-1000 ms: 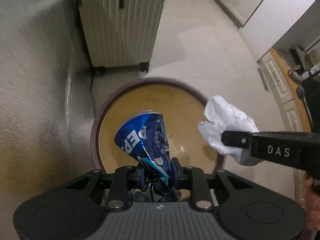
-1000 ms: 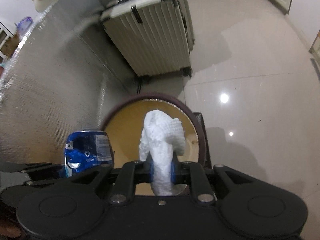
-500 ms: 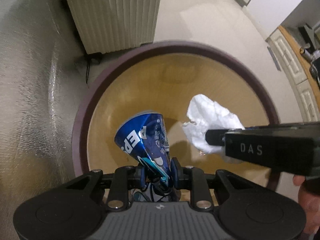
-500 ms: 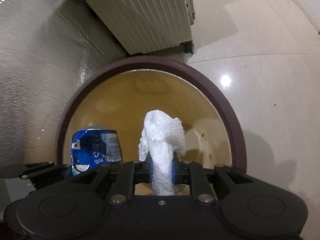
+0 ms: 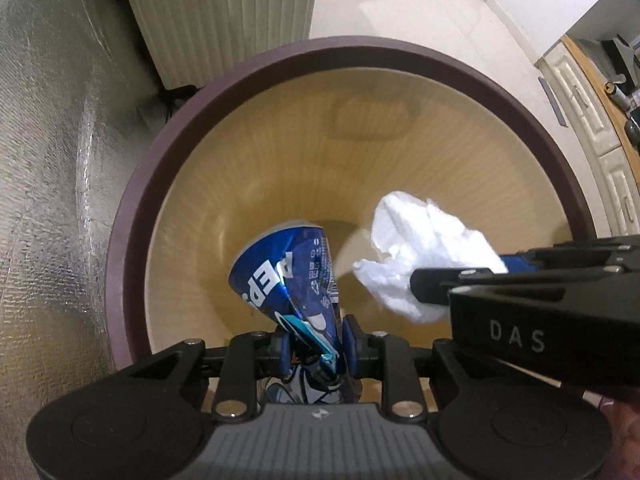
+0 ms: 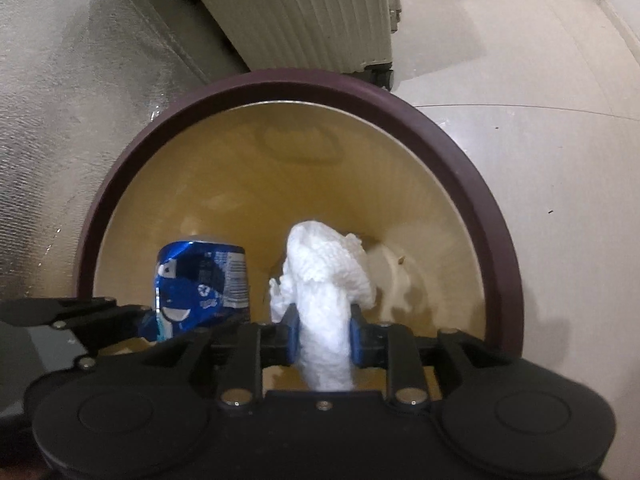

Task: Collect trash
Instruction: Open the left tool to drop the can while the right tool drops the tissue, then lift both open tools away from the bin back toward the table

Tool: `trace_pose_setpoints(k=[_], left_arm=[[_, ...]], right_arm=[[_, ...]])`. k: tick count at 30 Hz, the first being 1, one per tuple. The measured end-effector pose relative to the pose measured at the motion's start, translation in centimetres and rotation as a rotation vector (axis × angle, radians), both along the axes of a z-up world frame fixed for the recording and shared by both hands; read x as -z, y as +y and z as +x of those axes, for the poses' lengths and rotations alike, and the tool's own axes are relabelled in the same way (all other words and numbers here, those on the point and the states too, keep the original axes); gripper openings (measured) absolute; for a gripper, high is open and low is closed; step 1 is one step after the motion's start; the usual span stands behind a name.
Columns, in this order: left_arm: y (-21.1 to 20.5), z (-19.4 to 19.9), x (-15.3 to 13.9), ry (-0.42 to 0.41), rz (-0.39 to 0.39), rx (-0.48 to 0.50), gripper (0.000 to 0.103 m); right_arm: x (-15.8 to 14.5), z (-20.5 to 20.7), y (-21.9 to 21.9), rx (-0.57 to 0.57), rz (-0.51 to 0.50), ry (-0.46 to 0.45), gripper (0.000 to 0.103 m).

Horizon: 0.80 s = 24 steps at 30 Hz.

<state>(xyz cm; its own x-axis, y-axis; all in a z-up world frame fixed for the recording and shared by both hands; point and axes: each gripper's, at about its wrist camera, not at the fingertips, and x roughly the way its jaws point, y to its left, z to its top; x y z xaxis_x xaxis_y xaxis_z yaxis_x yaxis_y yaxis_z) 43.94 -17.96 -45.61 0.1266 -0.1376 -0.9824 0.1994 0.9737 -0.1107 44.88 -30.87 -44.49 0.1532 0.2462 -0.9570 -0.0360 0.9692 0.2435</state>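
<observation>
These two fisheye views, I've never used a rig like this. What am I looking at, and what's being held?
No robot here: a person carries a two-finger gripper in each hand, with a camera on each looking along its fingers. One view is from the left gripper, whose jaws, now opening, have a crushed blue can between them. The other is from the right gripper, whose jaws are opening around a white tissue. Each view also shows the other gripper from the side. Both point down into a round bin with a dark rim, standing on the floor by a ribbed suitcase.
</observation>
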Motion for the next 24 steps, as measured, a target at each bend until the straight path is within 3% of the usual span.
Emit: trace_pose_setpoints(k=[9,11,15,24], left_arm=[[0.1,-0.7,-1.8,-0.011,-0.021,-0.013,0.047],[0.2,-0.8,-2.5,-0.025,-0.018,-0.021,0.055],[0.6,-1.2,-3.5,-0.044,-0.022,-0.039,0.058],[1.7,-3.1,-5.9,-0.059,-0.008,-0.074,0.075]], right_arm=[[-1.5,-0.1,-0.1,0.014,0.012,-0.012,0.044],[-2.2,-0.4,-0.3,0.018,0.006,-0.018,0.054],[-3.2,-0.1,-0.8,0.023,0.011,-0.032,0.055],[-5.4,-0.9,-1.7,0.03,0.019,-0.058,0.065]])
